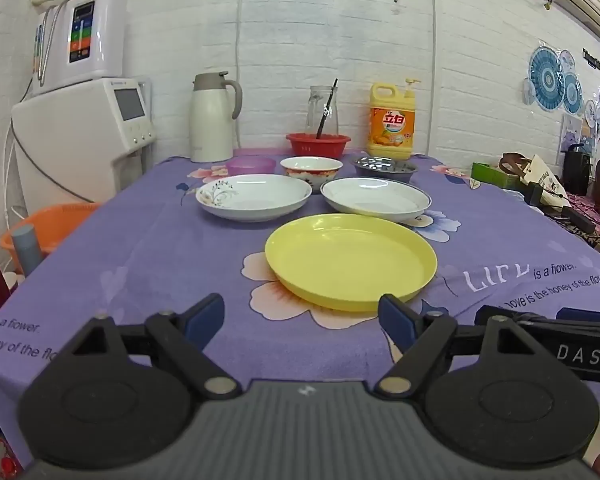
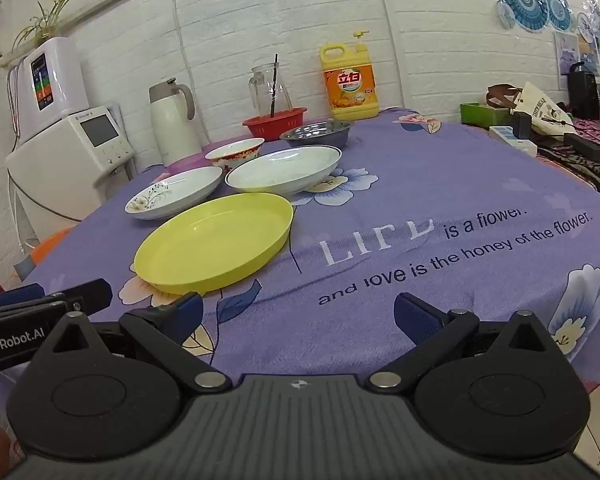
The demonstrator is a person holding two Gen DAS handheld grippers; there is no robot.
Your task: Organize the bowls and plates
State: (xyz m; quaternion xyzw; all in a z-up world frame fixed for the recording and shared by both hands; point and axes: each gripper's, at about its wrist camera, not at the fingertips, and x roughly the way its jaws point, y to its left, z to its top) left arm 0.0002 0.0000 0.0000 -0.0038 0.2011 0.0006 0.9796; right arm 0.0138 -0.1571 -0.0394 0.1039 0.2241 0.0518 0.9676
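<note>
Hovering over the near edge of the table (image 1: 148,248), the left gripper (image 1: 302,320) is spread wide with nothing between its fingers, facing the yellow plate (image 1: 350,260) just ahead. The right gripper (image 2: 298,314), fully open and empty too, hangs beside it over bare cloth, the table's right half free of dishes. Behind the yellow plate sit a floral plate (image 1: 254,196) and a white plate (image 1: 376,199), close together. Farther back stand a purple bowl (image 1: 250,165), patterned bowl (image 1: 311,168) and steel bowl (image 1: 385,168).
</note>
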